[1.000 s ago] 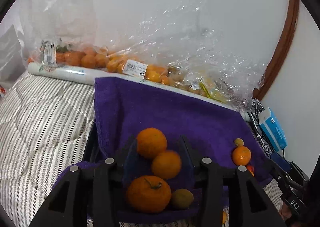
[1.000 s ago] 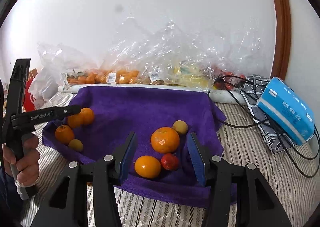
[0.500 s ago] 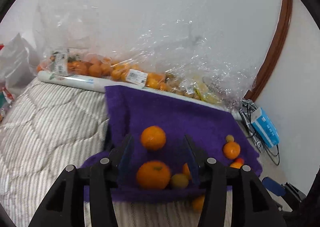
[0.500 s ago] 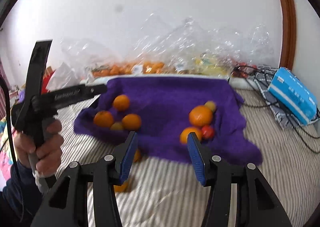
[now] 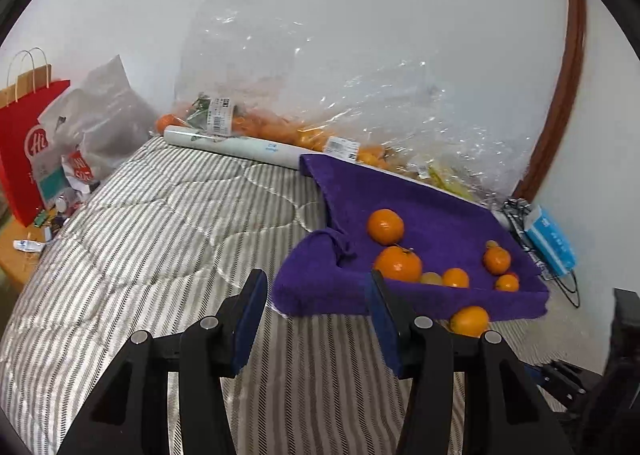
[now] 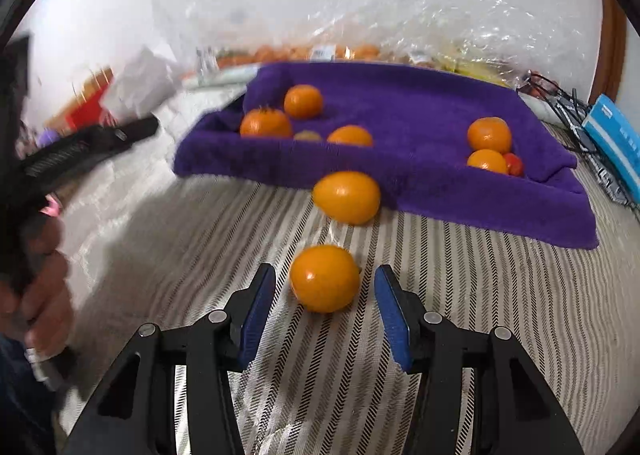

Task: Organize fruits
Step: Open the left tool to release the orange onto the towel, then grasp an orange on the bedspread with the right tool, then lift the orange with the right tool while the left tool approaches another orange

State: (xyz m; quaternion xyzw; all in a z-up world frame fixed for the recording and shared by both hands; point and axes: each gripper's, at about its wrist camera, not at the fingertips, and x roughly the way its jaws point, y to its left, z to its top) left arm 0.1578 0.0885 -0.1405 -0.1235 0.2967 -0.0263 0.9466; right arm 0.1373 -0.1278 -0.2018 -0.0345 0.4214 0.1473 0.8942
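**Sorting partly done, two fruits off the towel**

Purple towel [image 6: 400,103] on the striped bed [image 6: 460,295] carries two clusters: left group [image 6: 266,123] and right group [image 6: 489,134]. Two orange fruits lie on the bed, off the towel: near one [image 6: 325,278] between the right tongs [image 6: 325,309], spread wide, not touching; far one [image 6: 346,195] at the towel edge. Left tongs [image 5: 316,319] wide, empty. Likely left: both strays.

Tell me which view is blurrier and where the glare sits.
Right wrist view: motion blur smears the left side, the hand and red bag; the nearest orange fruit between the open right claw stays fairly sharp, with small highlights. Left wrist view: mostly sharp; glare glints on the clear plastic bags; fisheye bends the wooden trim.
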